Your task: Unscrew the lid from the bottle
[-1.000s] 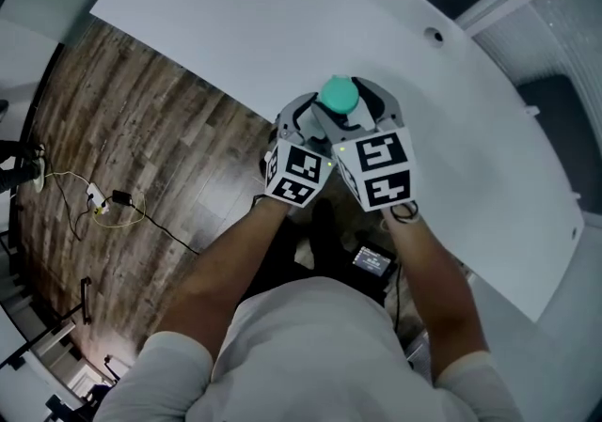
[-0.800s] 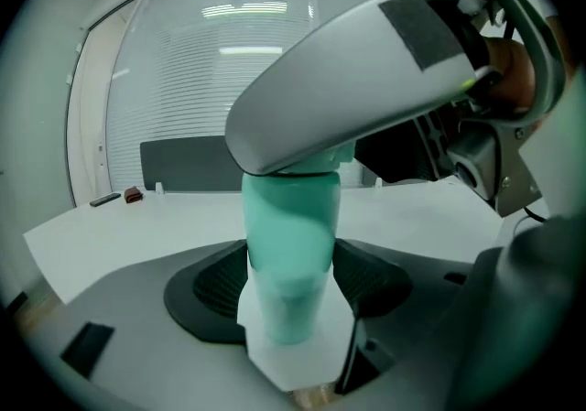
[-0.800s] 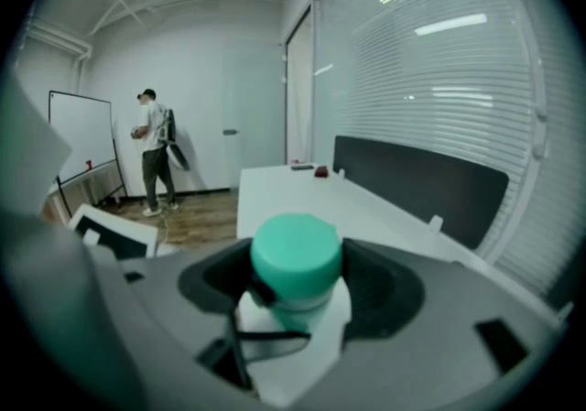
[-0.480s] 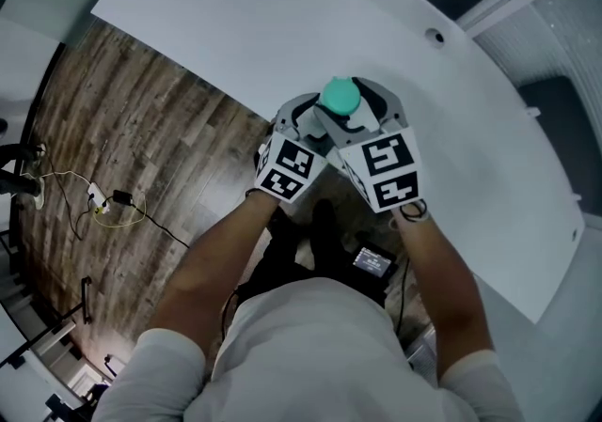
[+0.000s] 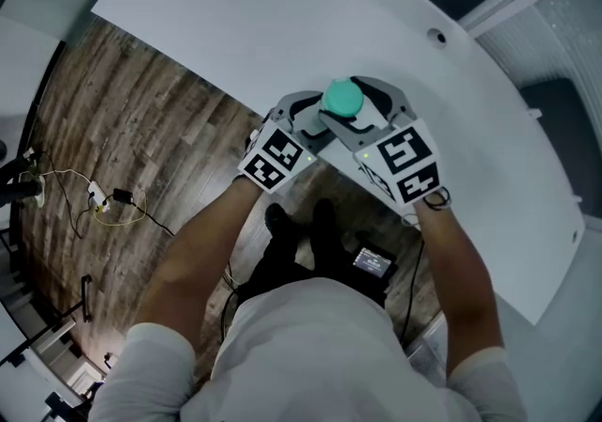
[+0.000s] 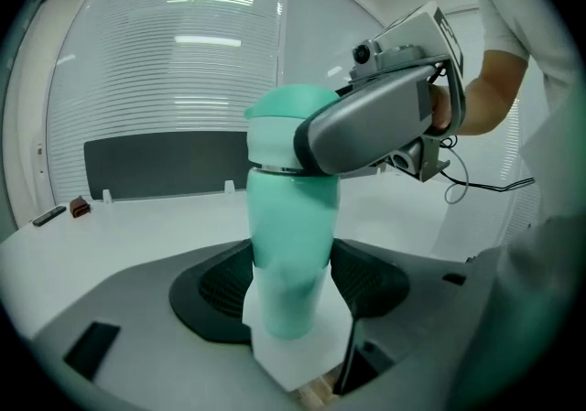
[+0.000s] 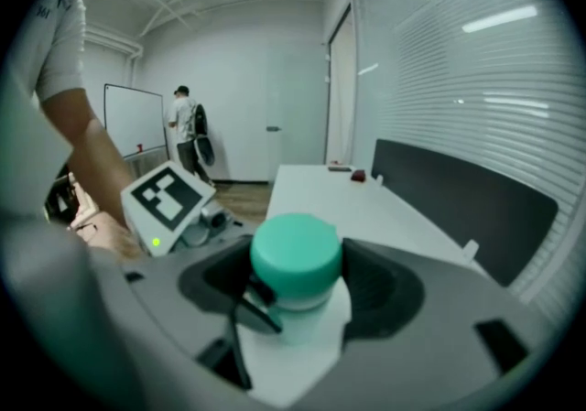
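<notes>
Two tools are hanging above the surface's (image 5: 282, 25) near edge: the left tool (image 6: 291, 283), jaws just closing, is clamping the bottle (image 6: 291, 217), the right tool (image 7: 298, 286) gripping its lid (image 7: 296, 252); blinds (image 6: 174, 61) are lining the room's wall.

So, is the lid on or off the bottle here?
On: the teal lid caps the top of the teal bottle, squarely seated in both gripper views.

Mid-frame in the head view, my left gripper (image 5: 308, 119), clamped on the bottle (image 6: 291, 244), and my right gripper (image 5: 367, 110), clamped on its lid (image 5: 340, 99), crowd each other closely. Open white table (image 5: 216, 25) spreads to the upper left and the right. A dark panel (image 6: 165, 162) walls its far edge.
</notes>
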{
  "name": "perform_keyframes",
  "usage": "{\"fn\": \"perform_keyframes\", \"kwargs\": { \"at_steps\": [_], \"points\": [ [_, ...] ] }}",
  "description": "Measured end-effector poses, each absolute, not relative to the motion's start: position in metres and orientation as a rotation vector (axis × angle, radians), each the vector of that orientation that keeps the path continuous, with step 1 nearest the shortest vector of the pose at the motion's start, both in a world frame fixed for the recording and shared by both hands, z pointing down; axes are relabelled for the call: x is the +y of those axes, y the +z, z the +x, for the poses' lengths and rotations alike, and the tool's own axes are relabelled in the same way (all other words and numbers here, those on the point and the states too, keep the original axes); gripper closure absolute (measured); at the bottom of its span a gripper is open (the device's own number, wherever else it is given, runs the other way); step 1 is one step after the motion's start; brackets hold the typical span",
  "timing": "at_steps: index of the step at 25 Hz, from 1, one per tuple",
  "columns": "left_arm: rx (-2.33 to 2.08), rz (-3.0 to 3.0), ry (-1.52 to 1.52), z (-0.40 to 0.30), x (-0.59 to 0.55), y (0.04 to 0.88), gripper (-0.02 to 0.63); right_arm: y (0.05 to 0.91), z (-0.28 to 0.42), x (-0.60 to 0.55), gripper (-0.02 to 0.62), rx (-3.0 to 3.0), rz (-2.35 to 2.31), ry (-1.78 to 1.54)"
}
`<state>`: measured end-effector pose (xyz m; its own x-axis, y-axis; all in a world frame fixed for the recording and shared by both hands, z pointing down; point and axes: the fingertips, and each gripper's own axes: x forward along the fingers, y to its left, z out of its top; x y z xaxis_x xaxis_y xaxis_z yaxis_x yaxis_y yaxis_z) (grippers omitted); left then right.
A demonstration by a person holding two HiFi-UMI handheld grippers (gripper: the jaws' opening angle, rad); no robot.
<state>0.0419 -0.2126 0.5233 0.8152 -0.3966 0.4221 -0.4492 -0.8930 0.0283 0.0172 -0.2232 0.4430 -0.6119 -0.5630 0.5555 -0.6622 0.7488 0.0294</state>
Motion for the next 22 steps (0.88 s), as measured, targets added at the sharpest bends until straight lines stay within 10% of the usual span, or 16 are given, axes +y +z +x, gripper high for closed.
{"fn": "perform_keyframes", "kwargs": {
  "at_steps": [22],
  "points": [
    [-1.127,2.739,0.611,0.047,-0.222,0.528,0.288,0.442,0.016,-0.227,0.281,-2.282,1.214,0.341]
  ]
}}
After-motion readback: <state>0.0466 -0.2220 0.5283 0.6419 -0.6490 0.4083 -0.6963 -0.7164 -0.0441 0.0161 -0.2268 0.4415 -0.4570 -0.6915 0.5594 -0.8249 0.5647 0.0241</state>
